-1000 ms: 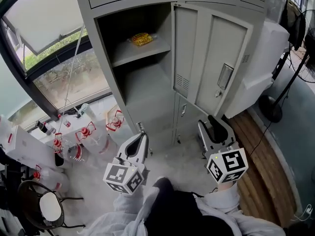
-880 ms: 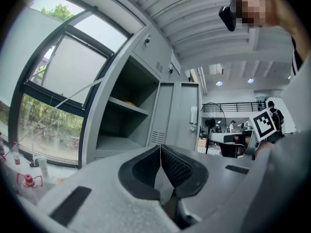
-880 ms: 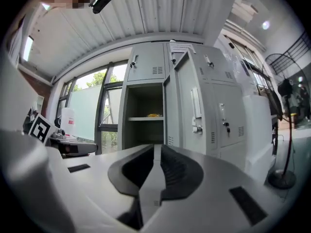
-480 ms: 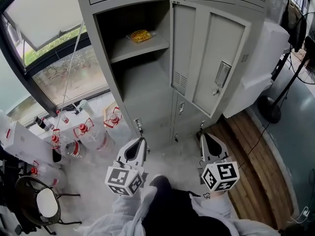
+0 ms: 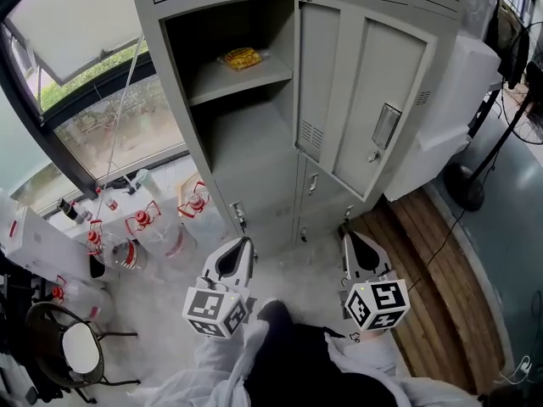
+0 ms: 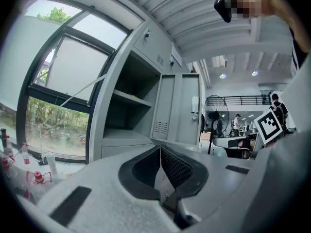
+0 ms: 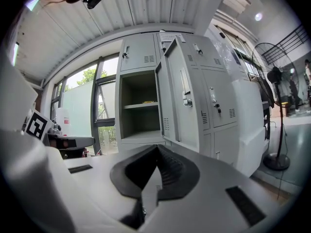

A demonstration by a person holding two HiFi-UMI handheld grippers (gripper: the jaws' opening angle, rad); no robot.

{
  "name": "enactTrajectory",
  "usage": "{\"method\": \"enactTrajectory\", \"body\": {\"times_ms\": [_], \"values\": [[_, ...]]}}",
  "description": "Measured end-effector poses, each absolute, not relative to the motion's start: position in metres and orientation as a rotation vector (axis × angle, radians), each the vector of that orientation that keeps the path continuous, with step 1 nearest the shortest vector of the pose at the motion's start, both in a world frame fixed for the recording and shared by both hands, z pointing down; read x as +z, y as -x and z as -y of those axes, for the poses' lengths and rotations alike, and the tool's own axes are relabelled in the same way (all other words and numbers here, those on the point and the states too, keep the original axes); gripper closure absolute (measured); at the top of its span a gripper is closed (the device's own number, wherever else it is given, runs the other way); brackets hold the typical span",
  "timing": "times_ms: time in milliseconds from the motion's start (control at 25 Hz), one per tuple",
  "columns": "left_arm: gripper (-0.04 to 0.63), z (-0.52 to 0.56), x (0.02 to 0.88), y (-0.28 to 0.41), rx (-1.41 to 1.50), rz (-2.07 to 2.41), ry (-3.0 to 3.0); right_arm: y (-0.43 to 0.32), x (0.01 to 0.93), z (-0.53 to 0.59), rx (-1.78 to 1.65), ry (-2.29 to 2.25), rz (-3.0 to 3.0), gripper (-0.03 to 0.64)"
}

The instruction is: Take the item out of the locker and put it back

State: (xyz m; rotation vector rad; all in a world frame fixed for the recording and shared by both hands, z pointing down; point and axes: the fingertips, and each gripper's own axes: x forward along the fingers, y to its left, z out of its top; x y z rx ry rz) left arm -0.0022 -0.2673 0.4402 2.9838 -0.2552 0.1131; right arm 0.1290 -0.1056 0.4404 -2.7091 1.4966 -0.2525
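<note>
Two grippers are counted, the left gripper (image 5: 247,242) and the right gripper (image 5: 346,236), and one marker cube (image 5: 214,309) is carried on each. One grey locker block (image 5: 159,66) is seen, with one door (image 5: 383,83) standing open. Inside the open compartment one shelf (image 5: 222,86) is found, and one yellow packet (image 5: 242,58) is counted on it. On the floor beside the locker at least four clear bottles (image 5: 197,207) with red tops are made out; an exact count cannot be given. One round stool (image 5: 83,354) and one white box (image 5: 38,248) are counted near them. One standing fan (image 7: 275,75) is seen, and two people (image 6: 237,123) are made out in the far background.
</note>
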Motion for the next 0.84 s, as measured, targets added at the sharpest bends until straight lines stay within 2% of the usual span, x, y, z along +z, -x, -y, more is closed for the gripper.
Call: {"method": "enactTrajectory", "body": {"times_ms": [840], "values": [[0.588,0.2691,0.4429,-0.0018,0.132,0.236,-2.987,-0.1277,0.4447,0.1099,-0.286,2.695,-1.496,0.618]]}}
